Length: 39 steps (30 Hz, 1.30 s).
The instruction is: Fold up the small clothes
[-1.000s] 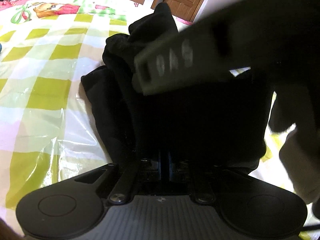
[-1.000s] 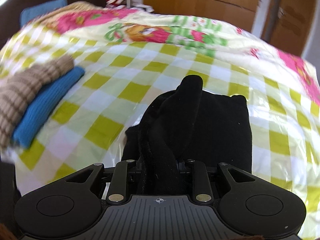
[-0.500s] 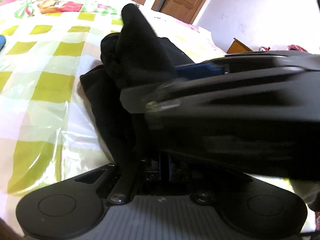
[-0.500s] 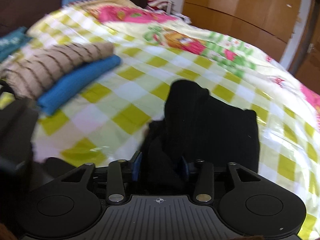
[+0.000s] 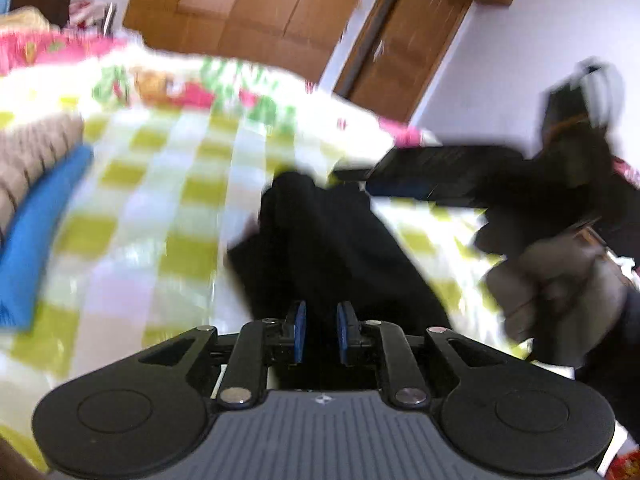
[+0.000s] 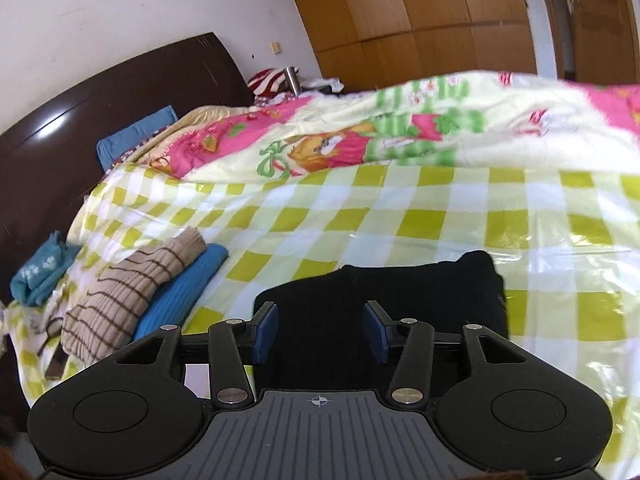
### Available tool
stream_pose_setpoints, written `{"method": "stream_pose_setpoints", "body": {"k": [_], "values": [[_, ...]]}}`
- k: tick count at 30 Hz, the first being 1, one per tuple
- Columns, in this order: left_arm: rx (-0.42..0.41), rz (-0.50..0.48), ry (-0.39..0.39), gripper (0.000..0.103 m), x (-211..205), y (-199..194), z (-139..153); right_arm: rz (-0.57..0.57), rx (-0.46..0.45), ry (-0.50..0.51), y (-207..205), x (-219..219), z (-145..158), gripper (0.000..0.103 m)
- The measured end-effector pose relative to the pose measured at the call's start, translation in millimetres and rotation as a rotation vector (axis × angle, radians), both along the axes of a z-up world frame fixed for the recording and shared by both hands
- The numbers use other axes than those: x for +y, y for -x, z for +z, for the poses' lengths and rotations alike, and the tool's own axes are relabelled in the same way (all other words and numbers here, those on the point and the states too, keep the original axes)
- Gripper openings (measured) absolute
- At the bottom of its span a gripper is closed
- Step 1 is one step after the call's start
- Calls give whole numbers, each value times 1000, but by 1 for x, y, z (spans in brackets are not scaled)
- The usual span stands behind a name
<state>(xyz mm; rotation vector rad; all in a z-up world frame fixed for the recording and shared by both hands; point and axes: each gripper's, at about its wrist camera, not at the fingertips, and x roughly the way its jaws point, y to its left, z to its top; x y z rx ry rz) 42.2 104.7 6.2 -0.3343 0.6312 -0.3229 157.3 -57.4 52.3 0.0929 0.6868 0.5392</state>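
Note:
A small black garment (image 6: 384, 312) lies folded and flat on the green-checked bed cover (image 6: 360, 216). My right gripper (image 6: 322, 332) is open and empty, its blue pads wide apart just above the garment's near edge. In the blurred left wrist view my left gripper (image 5: 320, 330) has a narrow gap between its blue pads, with black cloth (image 5: 332, 248) between and beyond them; the jaws look partly parted on it. The right gripper's body (image 5: 460, 176) and the gloved hand (image 5: 560, 280) holding it show at the right of that view.
A folded beige striped knit (image 6: 132, 284) and a folded blue knit (image 6: 180, 300) lie stacked at the left. A teal cloth (image 6: 40, 272) sits by the dark headboard (image 6: 80, 128). A floral quilt (image 6: 400, 128) covers the bed's far side; wooden wardrobes stand behind.
My right gripper has let go of the black garment and opened wide; the garment now lies flat. My left gripper's pads have parted slightly and it has swung away fast.

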Motion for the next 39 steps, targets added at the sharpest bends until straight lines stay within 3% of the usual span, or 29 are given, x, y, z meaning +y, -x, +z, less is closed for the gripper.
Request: {"method": "stream_pose_setpoints", "body": {"k": [4, 7, 9, 13, 14, 17, 19, 20, 21, 23, 24, 27, 31, 34, 39], "values": [[-17, -16, -26, 37, -15, -3, 5, 14, 114, -19, -20, 4, -22, 47], [9, -27, -56, 39, -30, -13, -1, 1, 81, -5, -11, 1, -18, 47], [22, -20, -64, 42, -39, -14, -7, 9, 67, -9, -8, -4, -9, 60], [10, 6, -119, 48, -51, -16, -20, 47, 49, 56, -6, 15, 0, 69], [10, 5, -125, 48, -53, -14, -21, 49, 46, 76, -4, 23, 0, 77], [9, -13, -132, 48, -53, -7, -22, 49, 36, 177, 2, 44, -9, 80], [-2, -20, -127, 48, -46, -3, -21, 14, 54, 249, 0, 51, -19, 76], [-8, -19, -117, 48, -39, 0, -19, -11, 65, 273, -2, 51, -24, 69], [-10, -7, -102, 48, -30, 2, -18, -24, 83, 270, -4, 48, -27, 49], [0, 43, -72, 48, -10, 3, -21, -46, 146, 217, -11, 36, -29, 23], [18, 87, -48, 48, 2, 2, -24, -53, 157, 195, -12, 31, -28, 20], [112, 158, -4, 48, 18, -19, -39, -55, 153, 149, -8, 20, -23, 16], [158, 124, -141, 43, -6, -54, -58, -13, 109, 147, 3, 25, -16, 16], [198, 94, -153, 30, -13, -68, -70, 24, 83, 146, 10, 32, -9, 16], [202, 84, -168, 30, -18, -65, -73, 77, 52, 183, 12, 49, -15, 16]]}}
